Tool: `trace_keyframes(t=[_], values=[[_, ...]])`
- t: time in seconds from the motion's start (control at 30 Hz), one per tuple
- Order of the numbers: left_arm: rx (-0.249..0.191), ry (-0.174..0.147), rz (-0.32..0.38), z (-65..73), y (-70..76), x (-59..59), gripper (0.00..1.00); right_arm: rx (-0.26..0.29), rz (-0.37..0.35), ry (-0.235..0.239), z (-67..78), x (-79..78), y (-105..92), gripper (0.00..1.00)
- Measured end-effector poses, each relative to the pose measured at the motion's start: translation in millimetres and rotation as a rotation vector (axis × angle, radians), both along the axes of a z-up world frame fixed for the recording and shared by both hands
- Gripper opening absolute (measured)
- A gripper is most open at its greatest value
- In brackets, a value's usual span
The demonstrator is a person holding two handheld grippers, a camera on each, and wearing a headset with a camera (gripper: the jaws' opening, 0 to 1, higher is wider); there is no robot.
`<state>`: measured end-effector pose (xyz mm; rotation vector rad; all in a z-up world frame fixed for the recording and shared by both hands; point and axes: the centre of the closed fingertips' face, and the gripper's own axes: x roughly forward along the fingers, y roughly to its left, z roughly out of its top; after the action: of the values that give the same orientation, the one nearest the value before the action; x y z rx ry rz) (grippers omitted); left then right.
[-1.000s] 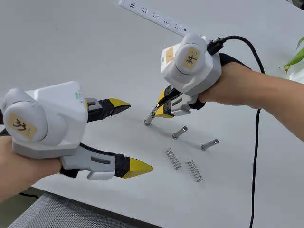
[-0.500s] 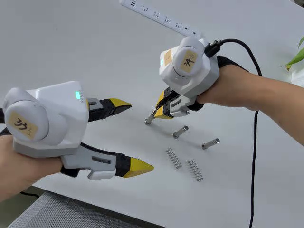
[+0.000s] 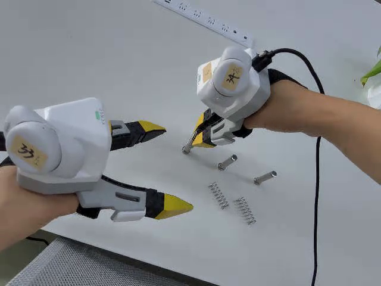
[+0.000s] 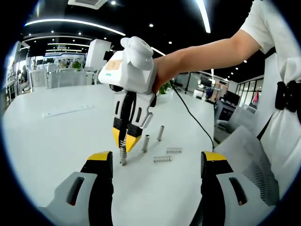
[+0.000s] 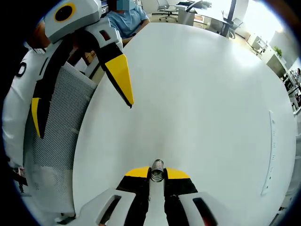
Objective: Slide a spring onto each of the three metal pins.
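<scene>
**Head view, with both gripper views.** At centre we see the right gripper [image 3: 197, 138], its black, yellow-tipped fingers [image 3: 205, 143] drawn narrow on a coiled steel spring [image 3: 191, 143]. The spring slants toward 7 o'clock, and its lower end meets the third pin [image 3: 186, 150], a small bright metal cylinder on the matte white surface [image 3: 89, 53]. At 4 o'clock of it stand the middle pin [image 3: 227, 161] and the outer pin [image 3: 265, 177], apart from each other; the left gripper view shows them upright. Below them the inner loose spring [image 3: 218, 195] and the outer loose spring [image 3: 244, 210] lie flat. The left gripper [image 3: 169, 167], at 8 o'clock, holds its fingers wide, with nothing between them. Both grippers have smooth white plastic shells. Each carries a tan sticker [image 3: 232, 74] with a handwritten mark that we cannot read. A white power strip [image 3: 205, 18] lies at 12 o'clock, and a black cable [image 3: 315, 179] leaves the right gripper.
</scene>
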<state>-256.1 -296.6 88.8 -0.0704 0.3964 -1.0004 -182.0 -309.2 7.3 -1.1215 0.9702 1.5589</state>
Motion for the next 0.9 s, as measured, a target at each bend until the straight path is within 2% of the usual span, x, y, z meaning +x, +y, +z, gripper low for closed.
trace_keyframes(t=[0.9], values=[[-0.005, 0.005, 0.002, -1.8, 0.0, 0.0, 0.74, -0.001, 0.001, -0.004, -18.7, -4.3, 1.3, 0.08]])
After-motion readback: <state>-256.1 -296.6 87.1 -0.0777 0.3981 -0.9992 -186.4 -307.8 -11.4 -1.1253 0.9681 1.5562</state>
